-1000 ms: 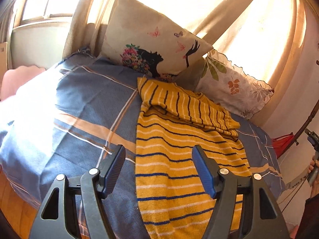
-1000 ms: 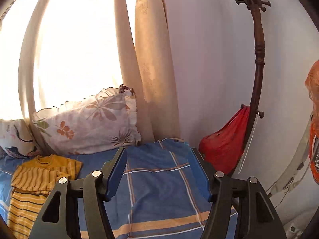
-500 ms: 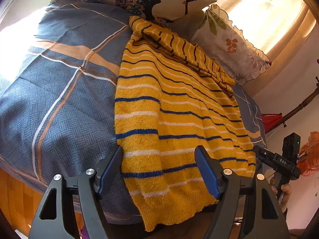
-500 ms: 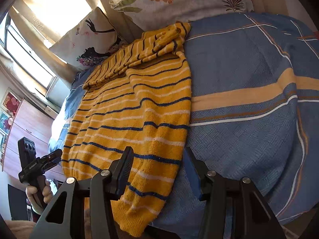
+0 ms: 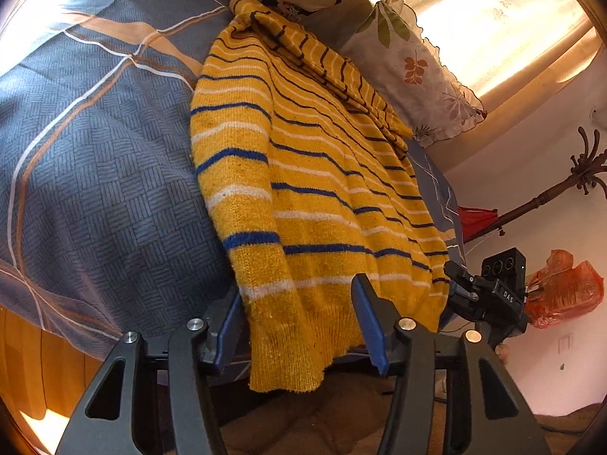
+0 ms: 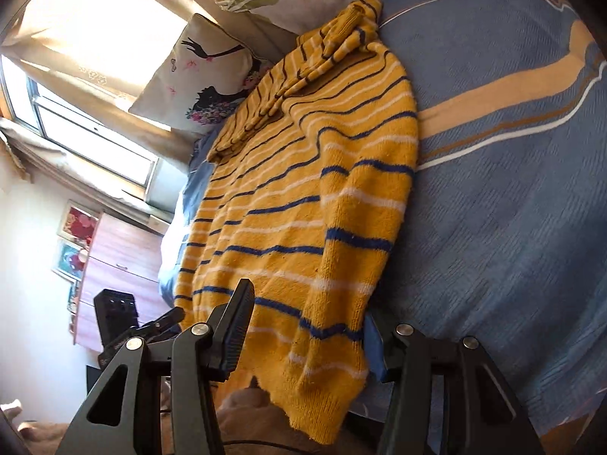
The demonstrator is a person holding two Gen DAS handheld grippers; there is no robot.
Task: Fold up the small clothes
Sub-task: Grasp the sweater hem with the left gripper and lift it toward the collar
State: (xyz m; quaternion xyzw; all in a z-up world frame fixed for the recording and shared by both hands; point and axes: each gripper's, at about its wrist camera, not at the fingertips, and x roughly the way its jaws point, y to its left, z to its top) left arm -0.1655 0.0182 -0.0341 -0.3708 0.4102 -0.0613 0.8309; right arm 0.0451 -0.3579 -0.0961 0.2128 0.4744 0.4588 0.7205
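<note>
My left gripper (image 5: 299,322) and right gripper (image 6: 303,337) both gape wide around the yellow striped sweater's (image 5: 315,189) hem, draped over the bed's (image 5: 95,159) near edge, so I'd pinch both corners evenly, though contact seems unclear.

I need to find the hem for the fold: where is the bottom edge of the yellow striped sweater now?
In both wrist views, the hem of the sweater hangs over the near edge of the bed, between each gripper's open fingers.
</note>
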